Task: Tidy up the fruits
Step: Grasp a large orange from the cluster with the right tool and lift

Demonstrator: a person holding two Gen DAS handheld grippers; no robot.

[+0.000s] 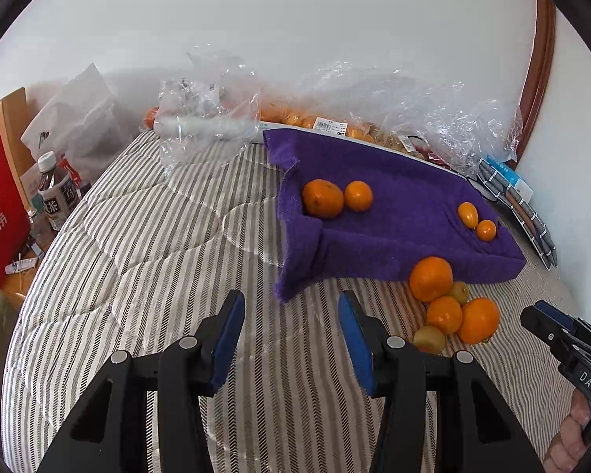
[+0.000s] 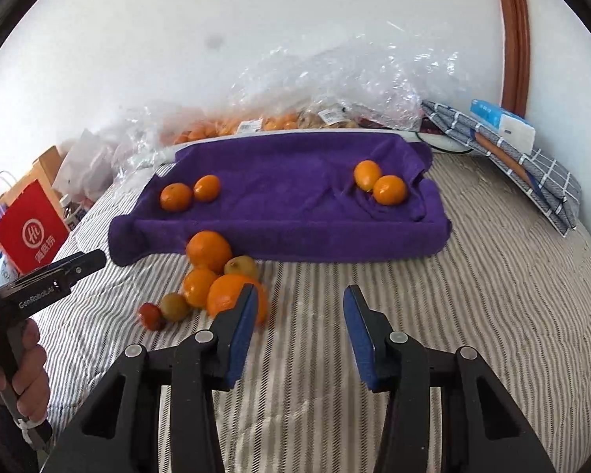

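Right tool and left tool both hover wide open and empty over the striped bed, short of the loose fruit pile.

The pile, made up of oranges, small greenish fruits and one red one, lies on the bed just before the purple towel tray, which already holds two pairs of oranges. The right tool's left finger overlaps the nearest orange; contact cannot be told. Round fruit on soft bedding would likely roll if nudged, scattering the pile.
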